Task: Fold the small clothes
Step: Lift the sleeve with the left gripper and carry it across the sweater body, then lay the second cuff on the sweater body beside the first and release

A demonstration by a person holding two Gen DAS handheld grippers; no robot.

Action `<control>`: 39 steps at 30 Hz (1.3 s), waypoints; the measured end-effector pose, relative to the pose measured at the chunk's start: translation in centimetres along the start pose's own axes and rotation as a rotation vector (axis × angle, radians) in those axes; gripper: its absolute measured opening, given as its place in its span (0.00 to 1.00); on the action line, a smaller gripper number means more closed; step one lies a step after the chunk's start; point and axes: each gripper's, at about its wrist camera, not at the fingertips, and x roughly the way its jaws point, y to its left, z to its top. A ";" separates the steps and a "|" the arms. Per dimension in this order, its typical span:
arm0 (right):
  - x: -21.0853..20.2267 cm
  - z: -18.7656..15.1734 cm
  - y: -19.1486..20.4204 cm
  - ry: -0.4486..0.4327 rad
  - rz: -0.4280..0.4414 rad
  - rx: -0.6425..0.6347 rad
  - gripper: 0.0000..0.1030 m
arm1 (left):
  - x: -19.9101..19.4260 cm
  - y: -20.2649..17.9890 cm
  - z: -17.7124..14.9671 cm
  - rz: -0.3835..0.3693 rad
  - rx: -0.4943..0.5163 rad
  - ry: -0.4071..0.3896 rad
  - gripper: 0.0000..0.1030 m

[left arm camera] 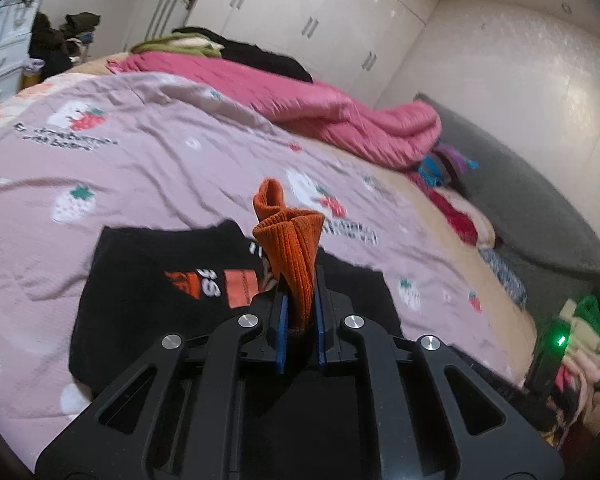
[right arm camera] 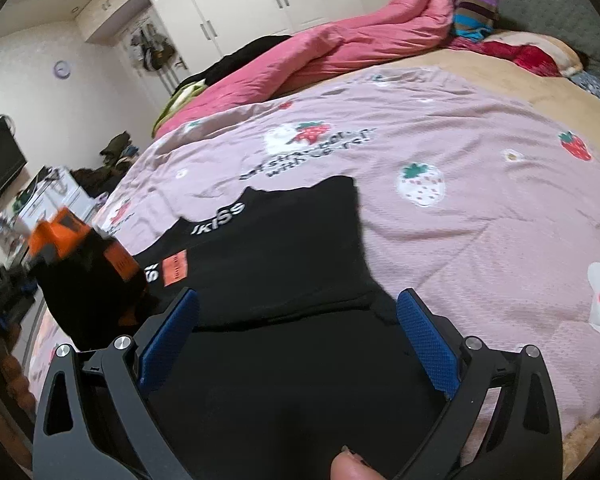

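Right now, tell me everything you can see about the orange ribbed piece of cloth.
The orange ribbed cloth looks like a knitted cuff or hem, rust-orange with fine vertical ribs. It is bunched and folded, standing up from the left gripper, whose blue pads are shut on it. It hangs over the black shirt on the bed; whether it is part of that shirt is unclear.

Black gripper [right arm camera: 298, 312], blue pads [right arm camera: 430, 344]

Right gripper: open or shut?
Open. In the right wrist view the right gripper has its blue pads spread wide apart above the black shirt, with nothing pinched between them.
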 end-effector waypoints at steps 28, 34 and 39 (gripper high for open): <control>2.0 -1.0 0.0 0.063 -0.017 0.046 0.96 | 5.5 -3.5 -7.3 -0.099 0.245 0.235 0.54; 3.1 -1.9 1.2 0.107 0.013 0.033 0.96 | 4.2 -2.3 -5.7 -0.041 0.238 0.177 0.73; 4.7 -3.4 4.3 0.170 0.086 -0.054 0.95 | 3.1 -0.2 -3.9 0.134 0.255 0.121 0.90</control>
